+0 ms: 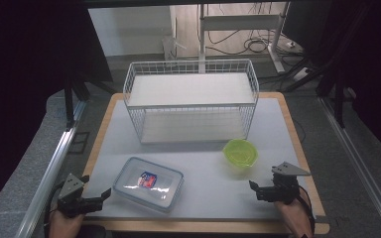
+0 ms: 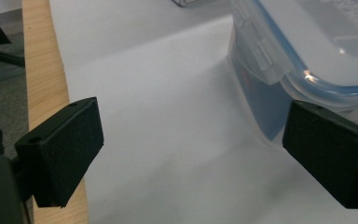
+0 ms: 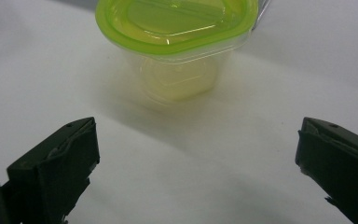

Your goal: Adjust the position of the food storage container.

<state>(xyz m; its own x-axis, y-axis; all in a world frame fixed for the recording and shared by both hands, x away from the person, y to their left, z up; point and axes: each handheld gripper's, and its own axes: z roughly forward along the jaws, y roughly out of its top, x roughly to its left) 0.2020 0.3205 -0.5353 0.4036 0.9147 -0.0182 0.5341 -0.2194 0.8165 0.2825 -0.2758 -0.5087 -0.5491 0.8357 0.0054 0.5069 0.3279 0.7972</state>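
Clear box [image 1: 149, 183] — left tongs [image 1: 106, 194] level beside it, agape

A clear plastic box [image 1: 149, 184] with a blue-edged lid and a red, white and blue label sits on a pale grey mat [image 1: 203, 168] edged by light wood [image 1: 297, 148]. The small clear tub [image 1: 239, 152] wears a lime-green lid; the wire basket [image 1: 191, 99] is white; both grippers' jaws are black.
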